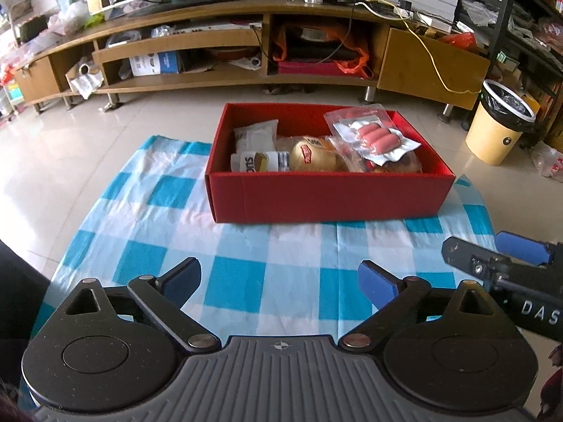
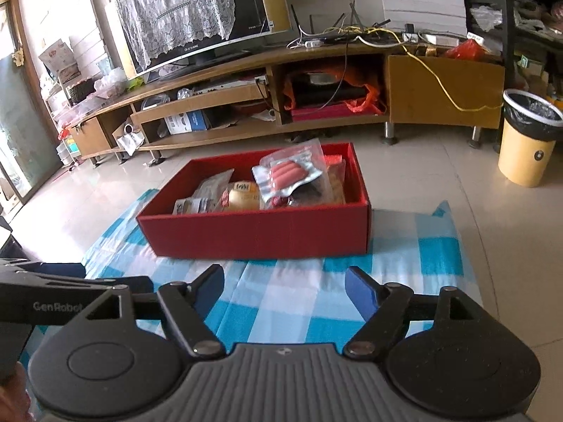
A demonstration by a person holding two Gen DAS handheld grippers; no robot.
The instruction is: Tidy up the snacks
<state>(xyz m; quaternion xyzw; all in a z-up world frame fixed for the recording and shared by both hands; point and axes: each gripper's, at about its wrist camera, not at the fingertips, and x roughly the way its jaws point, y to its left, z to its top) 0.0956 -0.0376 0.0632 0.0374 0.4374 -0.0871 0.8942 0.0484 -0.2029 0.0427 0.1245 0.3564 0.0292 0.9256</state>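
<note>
A red box (image 1: 327,195) (image 2: 260,234) stands on a blue-and-white checked cloth (image 1: 246,256) (image 2: 292,302). Inside lie several snacks: a clear pack of pink sausages (image 1: 376,135) (image 2: 290,174) on top at the right, a round yellow bun pack (image 1: 311,156) (image 2: 242,198), and white wrapped packs (image 1: 255,135) (image 2: 195,205) at the left. My left gripper (image 1: 279,281) is open and empty, held back from the box's near wall. My right gripper (image 2: 285,290) is open and empty, also short of the box; it also shows in the left wrist view (image 1: 499,249) at the right edge.
A long wooden TV stand (image 1: 246,56) (image 2: 281,105) with cluttered shelves runs behind the box. A yellow bin with a black liner (image 1: 499,126) (image 2: 527,140) stands on the tiled floor at the right. A dark metal shelf (image 1: 527,17) is at far right.
</note>
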